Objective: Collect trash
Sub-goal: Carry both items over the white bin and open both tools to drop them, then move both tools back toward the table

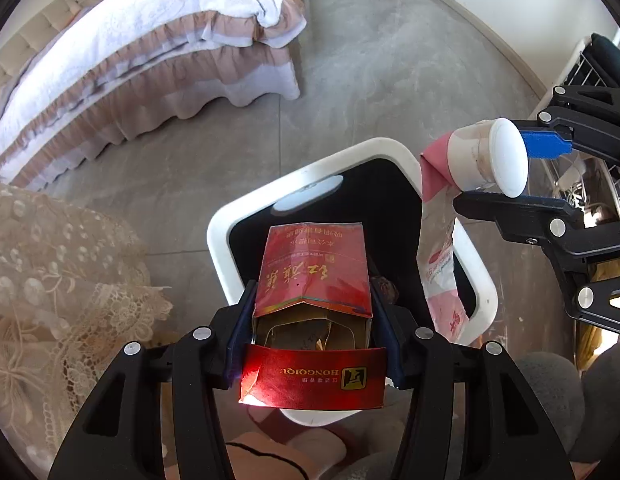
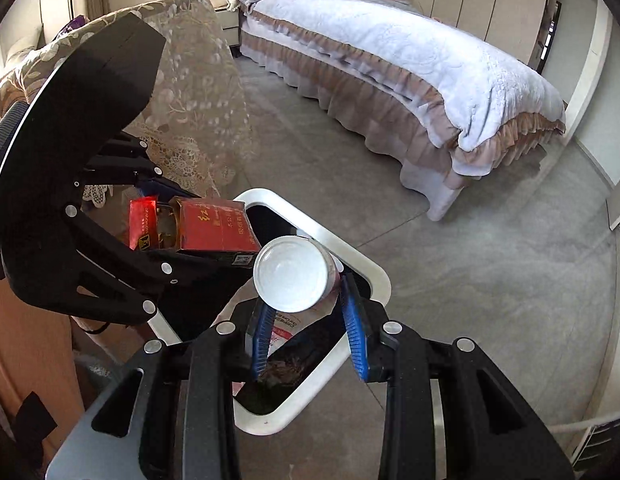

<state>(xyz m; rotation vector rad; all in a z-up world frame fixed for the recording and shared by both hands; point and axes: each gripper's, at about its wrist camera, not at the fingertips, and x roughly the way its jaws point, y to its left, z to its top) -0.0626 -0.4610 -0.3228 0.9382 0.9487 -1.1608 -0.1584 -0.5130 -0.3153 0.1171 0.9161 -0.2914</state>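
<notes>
Grey floor (image 1: 350, 92), white bin (image 1: 229, 216) holding dark scraps, red carton (image 1: 314, 268) open above.

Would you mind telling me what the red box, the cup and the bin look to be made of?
Red box: thin glossy printed cardboard, judging by its creased, torn-open flap and plain brown inside.
Cup: probably translucent plastic with a matte white lid; its pink label hangs loose like thin film or paper.
Bin: smooth white rim, likely moulded plastic, given its rounded corners and soft sheen.

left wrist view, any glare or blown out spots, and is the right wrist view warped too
Left wrist view: sunlight glares on the red carton's open flap and bleaches the cup's white lid. Right wrist view: fisheye bends the bed and the bin rim; black vignette fills the corners.
</notes>
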